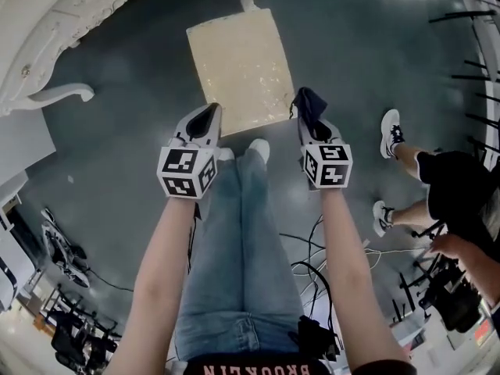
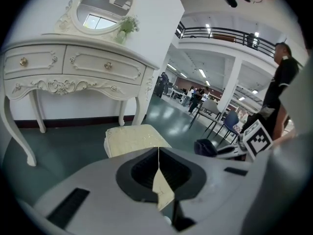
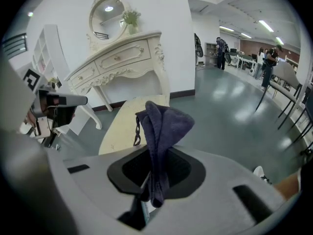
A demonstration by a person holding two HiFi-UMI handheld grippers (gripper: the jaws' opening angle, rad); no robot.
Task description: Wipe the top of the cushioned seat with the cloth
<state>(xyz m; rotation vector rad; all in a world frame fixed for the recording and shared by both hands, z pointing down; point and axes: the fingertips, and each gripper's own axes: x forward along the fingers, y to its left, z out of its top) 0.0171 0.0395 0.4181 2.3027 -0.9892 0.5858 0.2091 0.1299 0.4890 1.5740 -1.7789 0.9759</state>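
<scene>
Our right tongs (image 3: 152,177) clamp the limp, seemingly light cloth (image 3: 161,126) by its bunched middle, folds free to wipe the cushioned seat (image 1: 238,65); our left tongs (image 2: 158,173) sit together, empty.

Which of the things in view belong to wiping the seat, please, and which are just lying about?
Job: cushioned seat; cloth; right claw, shut on it.
Lying about: dressing table; mirror; bystander's shoe; left claw, shut and empty.
</scene>
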